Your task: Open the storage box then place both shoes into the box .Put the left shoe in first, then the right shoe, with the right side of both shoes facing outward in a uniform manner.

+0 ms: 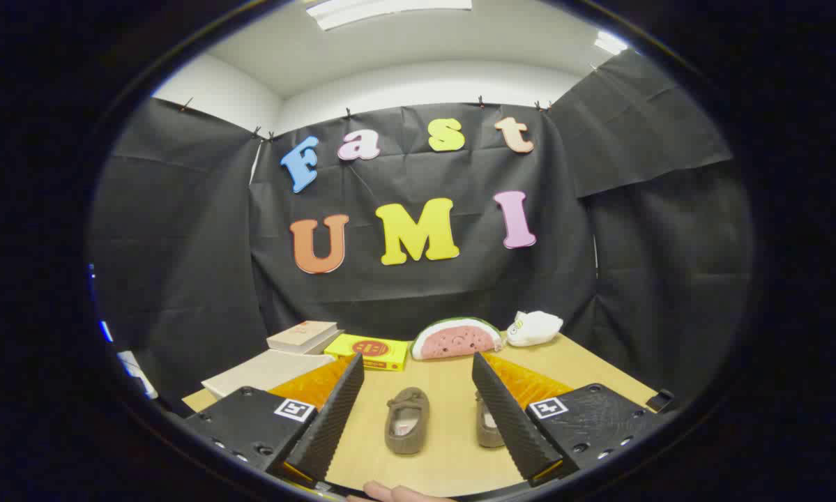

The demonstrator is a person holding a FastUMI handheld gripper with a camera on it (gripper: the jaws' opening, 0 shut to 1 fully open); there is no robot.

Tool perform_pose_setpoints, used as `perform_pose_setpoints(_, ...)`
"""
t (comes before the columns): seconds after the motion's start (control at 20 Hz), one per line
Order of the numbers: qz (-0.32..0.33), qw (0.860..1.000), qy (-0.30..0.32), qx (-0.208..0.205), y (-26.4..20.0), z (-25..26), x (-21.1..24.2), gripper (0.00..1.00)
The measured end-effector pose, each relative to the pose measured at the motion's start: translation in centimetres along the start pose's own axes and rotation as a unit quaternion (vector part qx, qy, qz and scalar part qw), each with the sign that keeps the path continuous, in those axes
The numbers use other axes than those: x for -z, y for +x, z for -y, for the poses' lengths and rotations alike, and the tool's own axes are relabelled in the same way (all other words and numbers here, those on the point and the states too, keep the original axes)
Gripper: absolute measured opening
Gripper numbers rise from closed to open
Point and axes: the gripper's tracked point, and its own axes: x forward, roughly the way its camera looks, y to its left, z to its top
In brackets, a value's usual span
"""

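Two brown slippers (407, 420) on wooden table (585, 366), one between wide-apart gripper (418, 411) fingers, other (487, 427) partly behind right finger.

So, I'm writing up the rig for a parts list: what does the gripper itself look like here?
The gripper has two black fingers shaped like wedges, their inner faces finely ribbed. Each sits on a black block with screw holes and a square black-and-white marker. Orange shows behind the fingers and yellow at their base. They stand open.

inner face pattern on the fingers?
Black with fine ribbed ridges, clearest in the gripper view on the open fingers.
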Motion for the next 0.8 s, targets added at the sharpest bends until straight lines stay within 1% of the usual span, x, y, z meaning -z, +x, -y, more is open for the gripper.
perform_pose_setpoints(0.6,-0.036,0.999,0.005,0.012,1.6,1.7,2.8,0.95)
perform_pose_setpoints(0.7,-0.041,0.999,0.005,0.007,2.5,1.6,3.3,0.95)
perform_pose_setpoints(0.8,-0.047,0.999,0.006,-0.012,3.7,0.6,3.9,0.95)
